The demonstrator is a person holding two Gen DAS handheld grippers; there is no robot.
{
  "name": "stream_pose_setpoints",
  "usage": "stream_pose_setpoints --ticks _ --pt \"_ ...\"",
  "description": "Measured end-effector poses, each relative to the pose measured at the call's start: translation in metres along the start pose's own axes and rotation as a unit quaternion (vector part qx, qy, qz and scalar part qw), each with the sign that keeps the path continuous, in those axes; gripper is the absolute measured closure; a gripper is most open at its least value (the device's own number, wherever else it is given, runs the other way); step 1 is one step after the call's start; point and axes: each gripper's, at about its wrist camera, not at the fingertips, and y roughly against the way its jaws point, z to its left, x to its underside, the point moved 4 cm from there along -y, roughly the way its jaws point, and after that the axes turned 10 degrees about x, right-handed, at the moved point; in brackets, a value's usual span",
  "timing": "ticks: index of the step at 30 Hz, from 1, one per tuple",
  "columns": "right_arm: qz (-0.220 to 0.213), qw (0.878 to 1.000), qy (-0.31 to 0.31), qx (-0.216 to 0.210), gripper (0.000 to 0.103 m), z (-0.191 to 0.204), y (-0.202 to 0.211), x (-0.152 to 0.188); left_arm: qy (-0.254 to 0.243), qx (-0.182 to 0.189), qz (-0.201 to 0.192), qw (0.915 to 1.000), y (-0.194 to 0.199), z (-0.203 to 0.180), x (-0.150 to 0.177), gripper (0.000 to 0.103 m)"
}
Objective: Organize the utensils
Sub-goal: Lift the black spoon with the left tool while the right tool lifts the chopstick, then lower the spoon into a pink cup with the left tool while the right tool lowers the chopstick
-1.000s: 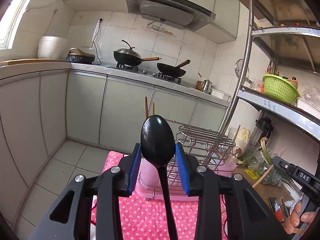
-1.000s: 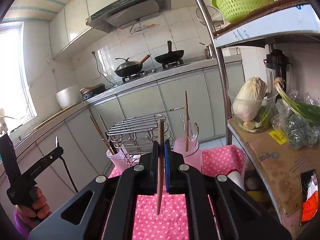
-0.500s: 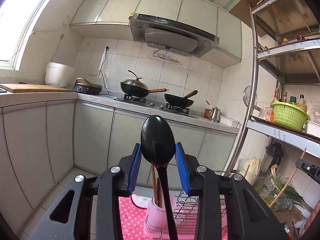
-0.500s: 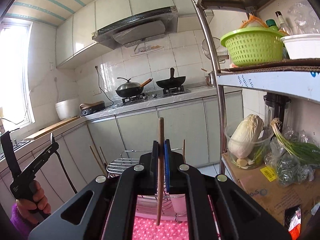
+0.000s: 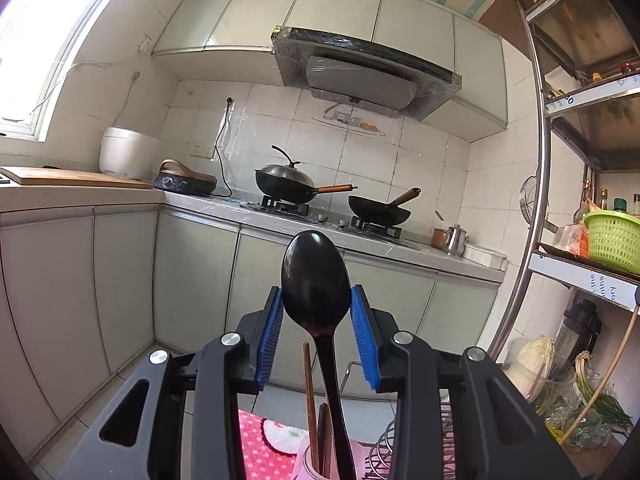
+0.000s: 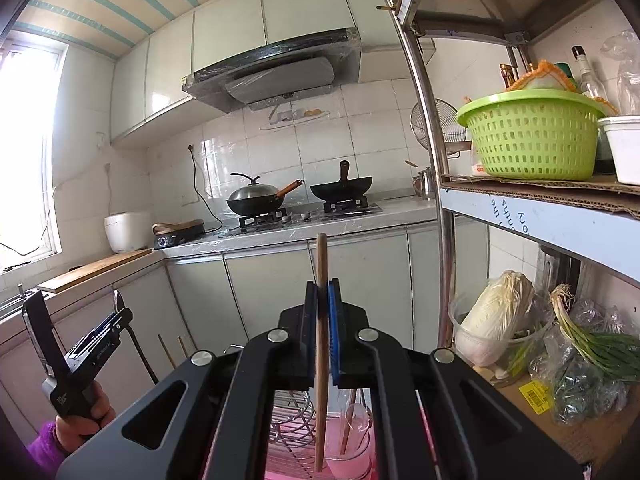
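— Status?
— My left gripper (image 5: 317,312) pinches the black spoon (image 5: 314,280); the right gripper (image 6: 322,312) pinches a chopstick (image 6: 321,292).
— Advice?
— I'd lower each vertically over the pink holder (image 6: 349,458).

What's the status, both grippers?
Left gripper holds black spoon upright, handle down in pink cup. Right gripper shut on chopstick, above its own pink cup. Nothing blocking.

Black spoon (image 5: 314,288) between blue pads (image 5: 272,332); brown wooden chopstick (image 6: 321,320) at lower centre; pink cloth with white dots (image 5: 256,440) at the bottom edge; lime-green basket (image 6: 532,136) at upper right; ceiling (image 6: 100,12) striped teal and cream.
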Motion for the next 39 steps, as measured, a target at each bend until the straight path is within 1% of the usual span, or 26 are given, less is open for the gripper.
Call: stream_pose_setpoints --ticks 7,14,19,24,31,35,39 --pt "-0.009 1.0 0.004 0.001 0.097 0.003 -0.022 -0.008 -0.024 -0.015 -0.015 0.9995 -0.02 -0.001 0.007 0.069" --pt "0.005 1.0 0.02 0.014 0.097 0.006 -0.046 0.006 -0.052 -0.025 -0.041 0.9975 -0.026 -0.008 0.019 0.069" --pt "0.014 0.999 0.024 0.015 0.097 0.008 -0.057 0.013 -0.062 -0.026 -0.041 0.9969 -0.031 -0.009 0.026 0.069" --pt "0.013 0.999 0.031 0.015 0.097 0.009 -0.06 0.014 -0.057 -0.024 -0.029 0.9977 -0.036 -0.009 0.033 0.069" --pt "0.031 0.999 0.026 0.014 0.097 0.004 -0.067 0.028 -0.051 -0.021 -0.005 0.9985 -0.042 -0.009 0.047 0.069" --pt "0.05 0.999 0.013 0.015 0.097 -0.003 -0.071 0.043 -0.046 -0.016 0.012 0.9987 -0.045 -0.008 0.056 0.069" --pt "0.077 0.997 -0.002 0.012 0.097 -0.01 -0.075 0.061 -0.029 -0.001 0.039 0.9988 -0.049 -0.004 0.066 0.069"
